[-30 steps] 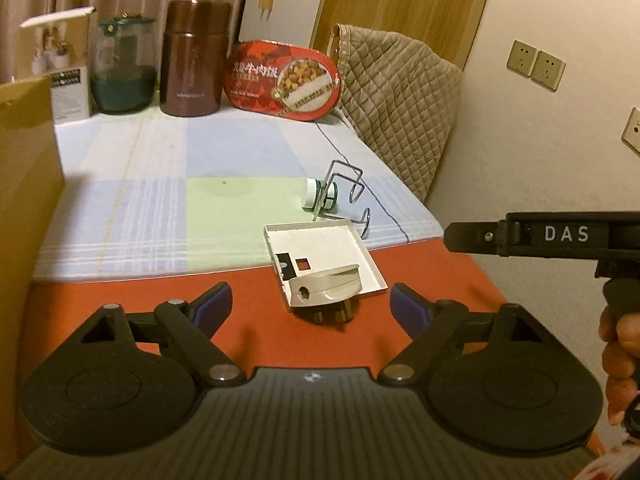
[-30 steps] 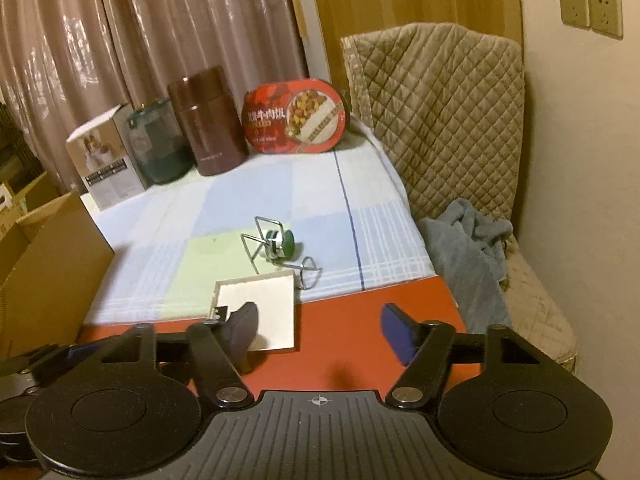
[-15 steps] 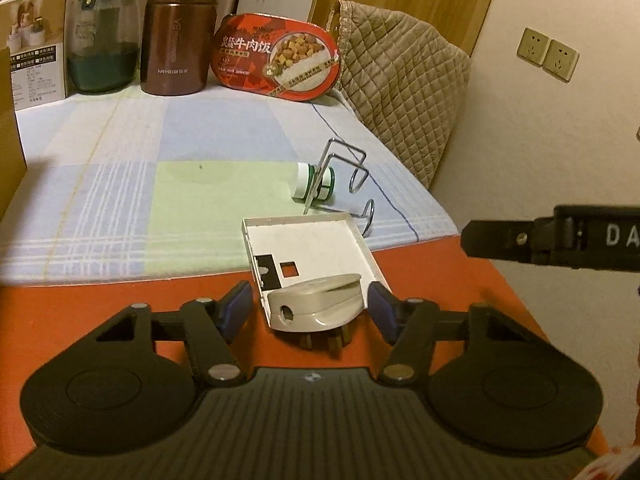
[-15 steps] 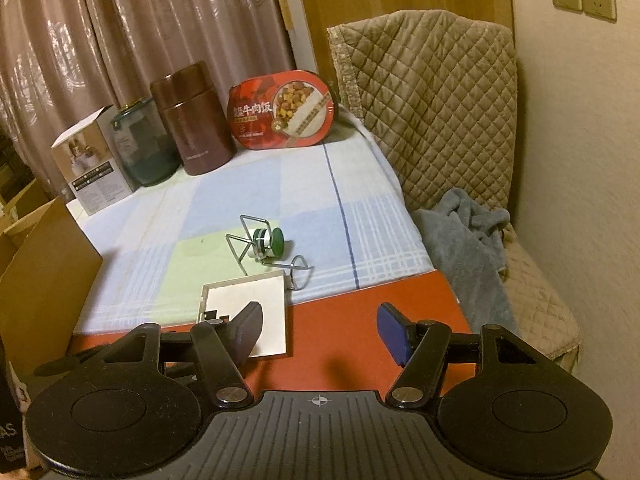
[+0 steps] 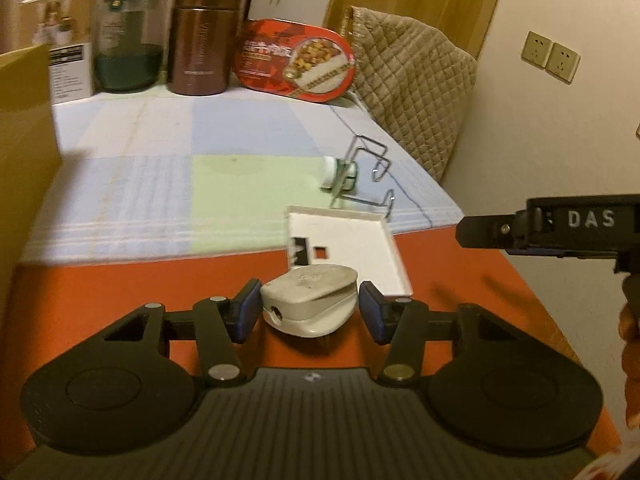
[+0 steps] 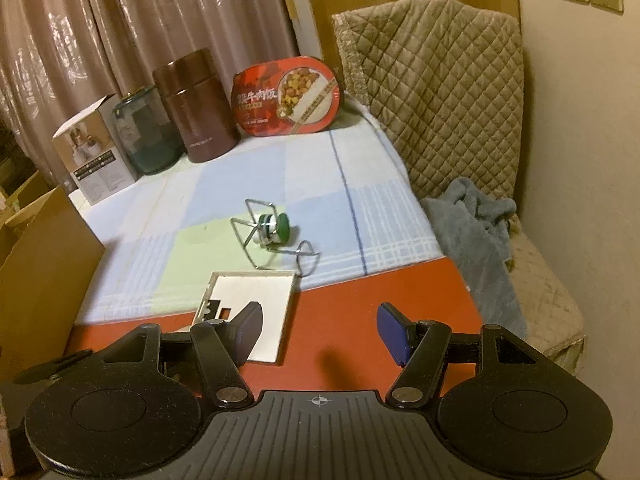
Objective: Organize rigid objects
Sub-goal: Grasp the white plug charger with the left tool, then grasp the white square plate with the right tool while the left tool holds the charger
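Note:
A grey-white plug adapter (image 5: 308, 303) lies on the red table top, between the fingers of my left gripper (image 5: 307, 312). The blue pads are close on both sides of it; the left one touches or nearly touches, the right shows a thin gap. A white square switch cover (image 5: 344, 248) lies just beyond it and also shows in the right wrist view (image 6: 252, 300). A wire rack with a small green-capped bottle (image 5: 344, 174) lies further back; it also shows in the right wrist view (image 6: 272, 232). My right gripper (image 6: 320, 332) is open and empty above the red surface.
A cardboard box (image 5: 24, 152) stands at the left. A brown flask (image 5: 202, 36), a glass jar (image 5: 126, 40), a red food tub (image 5: 296, 66) and a white carton (image 5: 66, 52) line the back. A quilted chair (image 6: 436, 92) with a grey towel (image 6: 476, 232) stands right.
My left gripper has moved forward around the plug adapter and its fingers have closed in on it. The right gripper has stayed open and shifted slightly.

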{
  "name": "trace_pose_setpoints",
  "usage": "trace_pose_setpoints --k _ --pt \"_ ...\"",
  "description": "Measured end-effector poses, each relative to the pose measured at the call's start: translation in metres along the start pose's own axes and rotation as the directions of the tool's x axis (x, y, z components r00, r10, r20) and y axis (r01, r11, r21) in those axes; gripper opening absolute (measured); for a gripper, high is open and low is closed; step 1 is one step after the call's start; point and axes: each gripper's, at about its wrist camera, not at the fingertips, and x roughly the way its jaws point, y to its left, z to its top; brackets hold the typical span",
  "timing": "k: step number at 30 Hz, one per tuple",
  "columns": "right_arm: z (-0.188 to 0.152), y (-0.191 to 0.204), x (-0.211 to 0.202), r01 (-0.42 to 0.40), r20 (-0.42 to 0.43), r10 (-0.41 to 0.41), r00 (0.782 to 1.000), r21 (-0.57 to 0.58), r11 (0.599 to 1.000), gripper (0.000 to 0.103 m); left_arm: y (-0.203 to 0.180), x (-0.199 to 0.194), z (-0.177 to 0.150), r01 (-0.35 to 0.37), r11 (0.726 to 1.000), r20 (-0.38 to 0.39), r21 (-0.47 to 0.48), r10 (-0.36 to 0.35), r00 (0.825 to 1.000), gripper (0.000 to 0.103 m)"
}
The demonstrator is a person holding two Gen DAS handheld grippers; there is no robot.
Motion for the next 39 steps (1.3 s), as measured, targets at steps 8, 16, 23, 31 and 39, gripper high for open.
trace_pose_setpoints --k 8,16,23,31,39 --pt "-0.005 0.022 0.022 -0.077 -0.044 0.075 0.996 -0.042 0.996 0.062 0.027 -0.026 -0.010 -0.117 0.993 0.019 -0.005 0.117 0.993 0.047" --pt "-0.011 0.045 0.057 -0.118 -0.085 0.114 0.990 -0.044 0.992 0.088 0.035 -0.030 -0.013 -0.147 0.989 0.034 -0.012 0.147 0.989 0.047" --pt "-0.013 0.059 0.084 -0.050 -0.099 0.042 0.994 -0.082 0.995 0.093 0.040 -0.031 -0.018 -0.149 0.988 0.043 -0.029 0.150 0.988 0.047" --pt "-0.015 0.078 0.106 0.042 -0.059 -0.055 0.997 -0.197 0.979 0.096 0.040 -0.032 -0.021 -0.143 0.989 0.060 -0.032 0.145 0.988 0.047" --pt "-0.016 0.075 0.108 0.042 -0.079 -0.065 0.995 -0.265 0.963 0.091 0.041 -0.031 -0.018 -0.140 0.989 0.056 -0.041 0.142 0.988 0.048"
